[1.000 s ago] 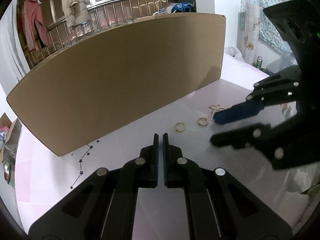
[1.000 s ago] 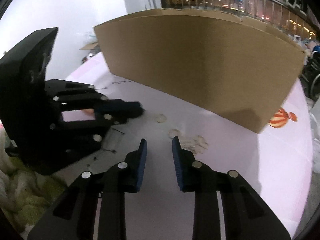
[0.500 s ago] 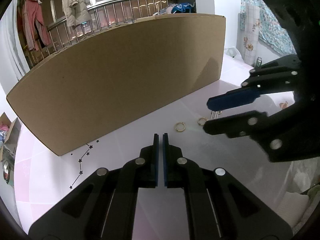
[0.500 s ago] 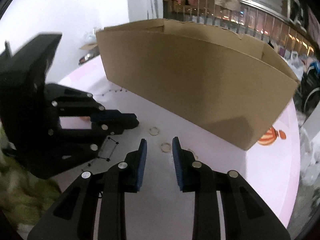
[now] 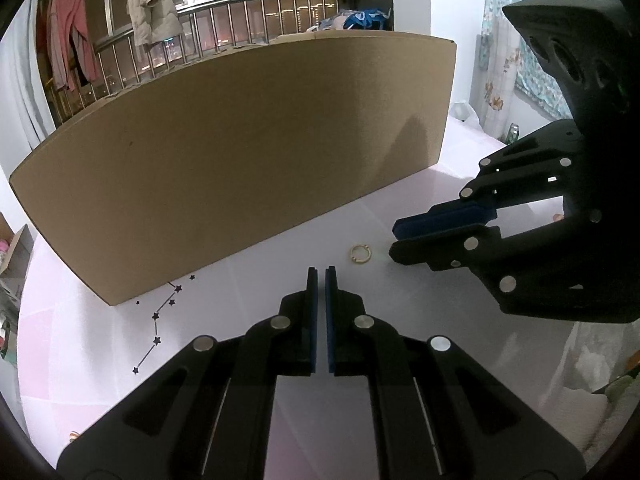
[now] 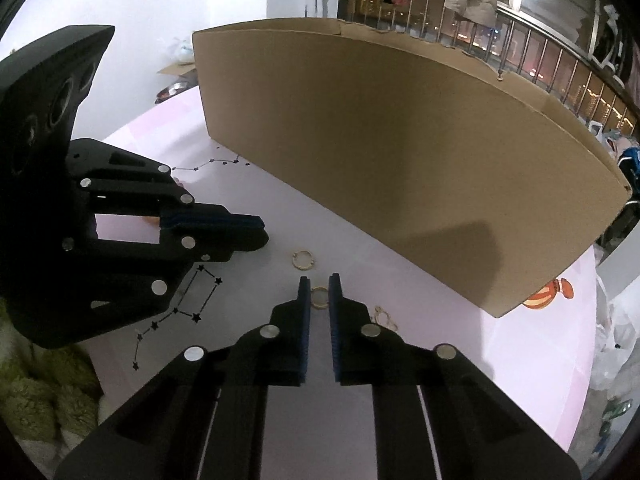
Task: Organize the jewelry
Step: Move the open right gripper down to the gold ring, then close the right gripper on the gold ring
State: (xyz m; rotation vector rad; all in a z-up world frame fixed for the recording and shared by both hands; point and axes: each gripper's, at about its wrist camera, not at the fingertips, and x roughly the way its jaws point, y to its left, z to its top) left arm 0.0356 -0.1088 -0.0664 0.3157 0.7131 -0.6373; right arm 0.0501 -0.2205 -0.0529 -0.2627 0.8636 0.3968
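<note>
Right gripper point(image 6: 319, 280) advanced along pink table point(image 6: 460, 332).

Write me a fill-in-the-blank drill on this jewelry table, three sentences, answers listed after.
1. The small gold ring sits between the fingertips of the ____ hand-held gripper, whose jaws are closing.
2. Behind the rings stands a long wall of brown ____.
3. The other gold ring, nearer the left hand-held gripper, lies ____ on the pink table, gripped by nothing.

Missing words: right; cardboard; flat
</note>
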